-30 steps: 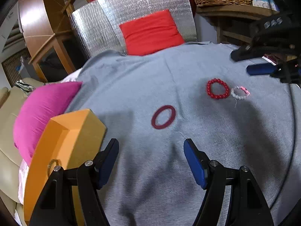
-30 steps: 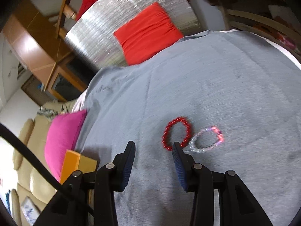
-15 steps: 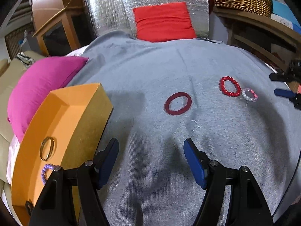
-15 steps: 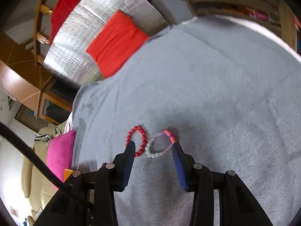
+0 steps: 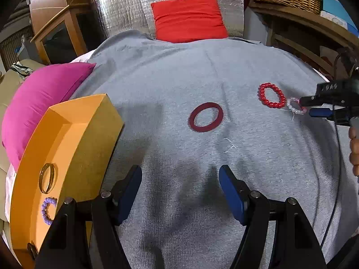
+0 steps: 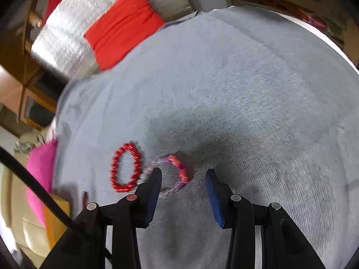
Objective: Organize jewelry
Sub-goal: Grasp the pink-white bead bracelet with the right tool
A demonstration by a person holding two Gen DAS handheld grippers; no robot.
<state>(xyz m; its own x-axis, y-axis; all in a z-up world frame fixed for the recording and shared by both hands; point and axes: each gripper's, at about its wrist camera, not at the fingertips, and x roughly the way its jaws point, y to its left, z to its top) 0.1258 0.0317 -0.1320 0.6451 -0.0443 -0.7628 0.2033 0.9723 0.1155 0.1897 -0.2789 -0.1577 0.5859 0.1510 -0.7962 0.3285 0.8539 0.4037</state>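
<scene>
Grey knit cloth (image 5: 179,71) covers the whole work surface beneath both of my grippers.

Item: my right gripper (image 6: 182,174), jaws partly apart and holding nothing. Its left finger (image 6: 152,186) overlaps the near-left rim of the pink-and-clear bead bracelet (image 6: 177,174); whether it touches, I cannot tell. The bracelet's pink beads lie in the gap between the two fingers, closer to the left one.

Item: red bead bracelet (image 6: 125,168), flat on the cloth, just left of my right gripper's left finger and just beside the pink-and-clear one.

Item: my left gripper (image 5: 180,190), jaws wide apart and empty, above bare cloth.

Item: dark red ring bangle (image 5: 206,117), flat on the cloth, ahead of my left fingers and well apart from them.

Item: orange tray (image 5: 89,134), to the left of my left fingers. Inside it, a gold bangle (image 5: 47,178) and a purple bead bracelet (image 5: 47,210), partly hidden by my left finger's arm.

Item: pink cushion (image 5: 42,96), beyond the tray.
</scene>
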